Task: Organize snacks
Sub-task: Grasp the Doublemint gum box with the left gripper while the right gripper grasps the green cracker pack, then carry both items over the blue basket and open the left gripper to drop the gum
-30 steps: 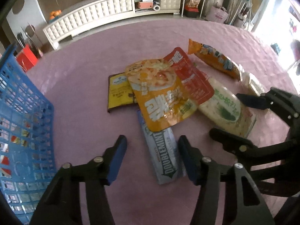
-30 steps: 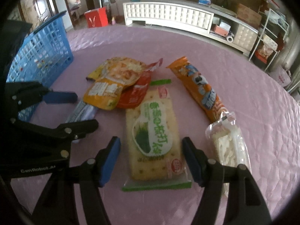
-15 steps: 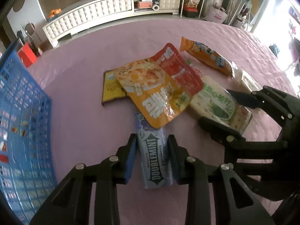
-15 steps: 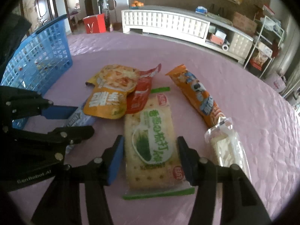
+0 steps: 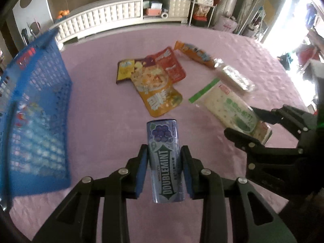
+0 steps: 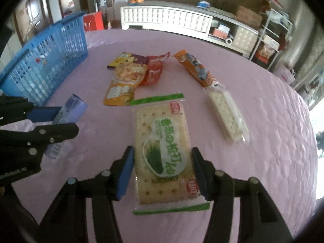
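My left gripper (image 5: 164, 164) is shut on a purple Doublemint gum pack (image 5: 165, 158) and holds it above the pink tablecloth; the pack also shows in the right wrist view (image 6: 67, 119). My right gripper (image 6: 162, 168) is shut on a green-and-white cracker packet (image 6: 164, 154), lifted off the cloth; it also shows in the left wrist view (image 5: 232, 109). A blue basket (image 5: 34, 109) stands left of the left gripper, also seen in the right wrist view (image 6: 44, 60).
On the cloth lie an orange-yellow snack pouch (image 5: 160, 93), a red pouch (image 5: 172, 66), a yellow-purple pouch (image 5: 125, 70), a long orange packet (image 6: 194, 68) and a clear cracker sleeve (image 6: 226, 113). A white cabinet (image 6: 166, 18) stands beyond the table.
My left gripper closed on the gum pack and lifted it back from the pile. My right gripper closed on the cracker packet and raised it. The pouches now lie farther away.
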`<action>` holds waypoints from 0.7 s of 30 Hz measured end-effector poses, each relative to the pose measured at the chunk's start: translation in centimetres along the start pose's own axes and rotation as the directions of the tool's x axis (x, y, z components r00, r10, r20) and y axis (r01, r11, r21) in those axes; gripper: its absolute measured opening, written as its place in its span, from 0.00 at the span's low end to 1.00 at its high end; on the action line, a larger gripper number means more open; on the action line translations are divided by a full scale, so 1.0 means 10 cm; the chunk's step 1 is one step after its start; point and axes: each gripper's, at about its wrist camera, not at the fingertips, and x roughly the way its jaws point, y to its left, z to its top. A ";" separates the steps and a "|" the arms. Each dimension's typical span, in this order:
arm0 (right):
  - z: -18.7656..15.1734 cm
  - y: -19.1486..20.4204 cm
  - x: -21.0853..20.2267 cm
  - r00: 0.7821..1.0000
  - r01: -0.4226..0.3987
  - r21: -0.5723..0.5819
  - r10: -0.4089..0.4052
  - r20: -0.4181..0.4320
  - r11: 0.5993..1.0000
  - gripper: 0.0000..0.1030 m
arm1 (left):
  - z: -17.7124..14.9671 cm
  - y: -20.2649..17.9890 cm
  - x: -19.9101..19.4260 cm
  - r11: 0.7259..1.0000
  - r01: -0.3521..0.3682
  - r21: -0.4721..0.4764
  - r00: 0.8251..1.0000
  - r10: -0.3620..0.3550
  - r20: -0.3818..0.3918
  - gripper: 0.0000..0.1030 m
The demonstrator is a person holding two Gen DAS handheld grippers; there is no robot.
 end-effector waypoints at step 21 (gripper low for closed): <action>0.83 1.15 -1.22 0.983 -0.062 -0.038 0.067 0.172 0.997 0.58 | -0.31 0.90 -1.79 0.997 -0.034 -0.068 0.962 0.051 0.269 0.29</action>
